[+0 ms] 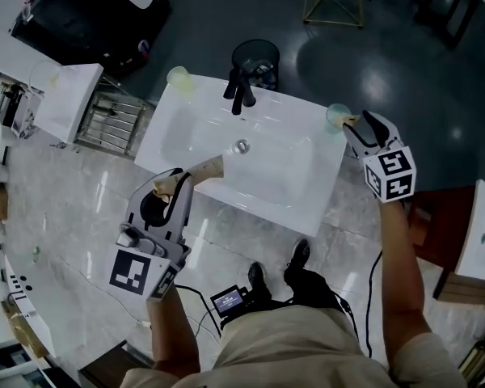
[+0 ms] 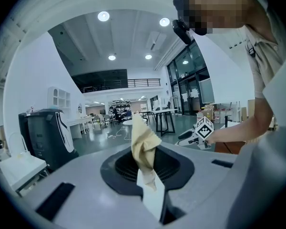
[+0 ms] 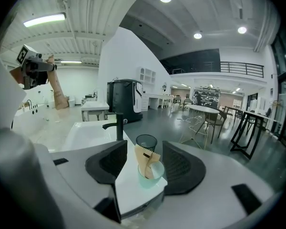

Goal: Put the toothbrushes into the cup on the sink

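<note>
A white sink (image 1: 303,188) stands below me with a pale green cup (image 1: 337,115) on its far right corner. A toothbrush in a tan paper wrapper (image 3: 145,160) stands in that cup (image 3: 151,174). My right gripper (image 1: 357,124) is open, its jaws wide on either side of the cup without touching it. My left gripper (image 1: 171,183) hovers over the sink's near left edge, shut on a second tan-wrapped toothbrush (image 1: 204,168) that points toward the basin. In the left gripper view that toothbrush (image 2: 144,149) sticks up from between the closed jaws.
A black faucet (image 1: 241,90) rises at the sink's far edge, with the drain (image 1: 241,145) in the basin's middle. Another green cup (image 1: 178,77) sits on the far left corner. A black mesh bin (image 1: 255,59) stands behind the sink. A metal rack (image 1: 113,120) is at the left.
</note>
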Available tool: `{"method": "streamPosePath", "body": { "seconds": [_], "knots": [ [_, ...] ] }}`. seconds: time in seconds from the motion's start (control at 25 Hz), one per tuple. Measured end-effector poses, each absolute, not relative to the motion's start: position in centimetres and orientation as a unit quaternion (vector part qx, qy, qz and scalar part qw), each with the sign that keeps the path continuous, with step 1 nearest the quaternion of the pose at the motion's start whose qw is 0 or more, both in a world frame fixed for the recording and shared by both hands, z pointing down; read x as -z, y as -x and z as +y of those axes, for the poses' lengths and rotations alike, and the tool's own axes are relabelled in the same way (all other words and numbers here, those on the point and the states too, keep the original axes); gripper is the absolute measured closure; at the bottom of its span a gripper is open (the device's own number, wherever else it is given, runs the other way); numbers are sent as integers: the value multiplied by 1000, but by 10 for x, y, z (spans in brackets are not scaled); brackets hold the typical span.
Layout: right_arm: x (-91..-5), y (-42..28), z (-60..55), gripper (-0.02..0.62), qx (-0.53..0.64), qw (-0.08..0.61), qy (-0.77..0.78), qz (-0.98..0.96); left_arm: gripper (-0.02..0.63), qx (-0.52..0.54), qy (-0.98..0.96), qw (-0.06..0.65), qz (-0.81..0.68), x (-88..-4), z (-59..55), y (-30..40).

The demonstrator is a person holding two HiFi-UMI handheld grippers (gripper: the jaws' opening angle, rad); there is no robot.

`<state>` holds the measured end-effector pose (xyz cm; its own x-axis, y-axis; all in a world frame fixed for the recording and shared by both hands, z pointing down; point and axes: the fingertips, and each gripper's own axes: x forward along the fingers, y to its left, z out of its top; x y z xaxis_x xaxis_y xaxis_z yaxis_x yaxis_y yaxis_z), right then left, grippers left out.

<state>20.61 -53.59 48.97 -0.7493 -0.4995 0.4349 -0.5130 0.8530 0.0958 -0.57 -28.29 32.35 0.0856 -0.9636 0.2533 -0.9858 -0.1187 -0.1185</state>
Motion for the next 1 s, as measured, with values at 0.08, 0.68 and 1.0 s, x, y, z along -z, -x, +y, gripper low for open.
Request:
{"method": "streamPosePath", "body": {
  "seconds": [0.08,0.68,1.0],
  "knots": [
    [-478,-208,-531,377,-10,227,-274,-934,552,-130,-735,36,-665,-315,-278,5],
    [-354,-227,-448,377,43,143,-278,-949,552,-112,-724,-13,-680,-256,-240,-13],
    [-333,-196,-365,378,58,141,-277,-949,552,-99,-724,-20,-682,-254,-186,43]
  ]
}}
